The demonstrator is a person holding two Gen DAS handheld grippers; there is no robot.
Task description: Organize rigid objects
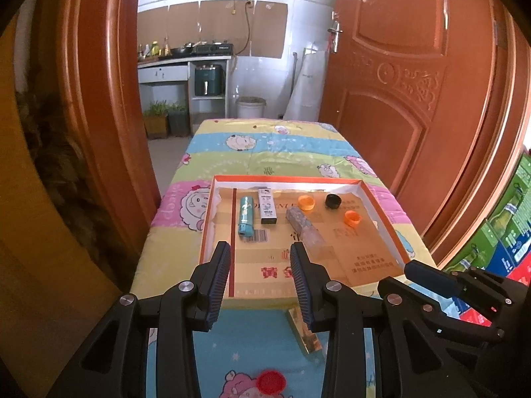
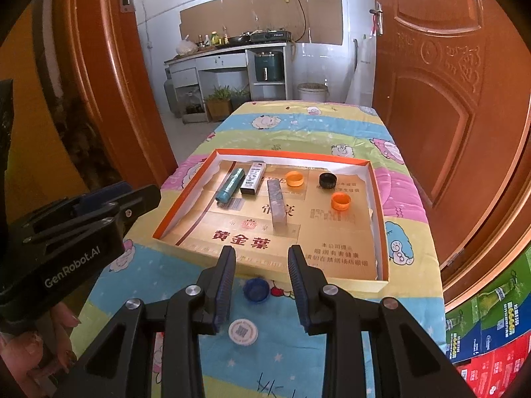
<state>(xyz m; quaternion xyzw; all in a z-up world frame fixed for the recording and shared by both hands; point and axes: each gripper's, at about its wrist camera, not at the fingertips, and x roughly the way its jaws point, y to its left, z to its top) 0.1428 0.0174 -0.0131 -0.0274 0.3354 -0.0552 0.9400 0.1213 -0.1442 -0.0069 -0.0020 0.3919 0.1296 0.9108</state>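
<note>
Left wrist view: left hand-held gripper point(image 1: 260, 248) gapes empty above the tray point(image 1: 381, 229); right hand-held gripper point(image 2: 262, 253) likewise.

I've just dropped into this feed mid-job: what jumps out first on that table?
The orange-rimmed tray in the middle of the cartoon sheep cloth grabs the eye: three lighters side by side at its left, two orange caps and a black cap at its right. Nearer the camera, outside the tray, lie a blue cap, a white cap and a red cap. Both grippers, left and right, hover open and empty.
</note>
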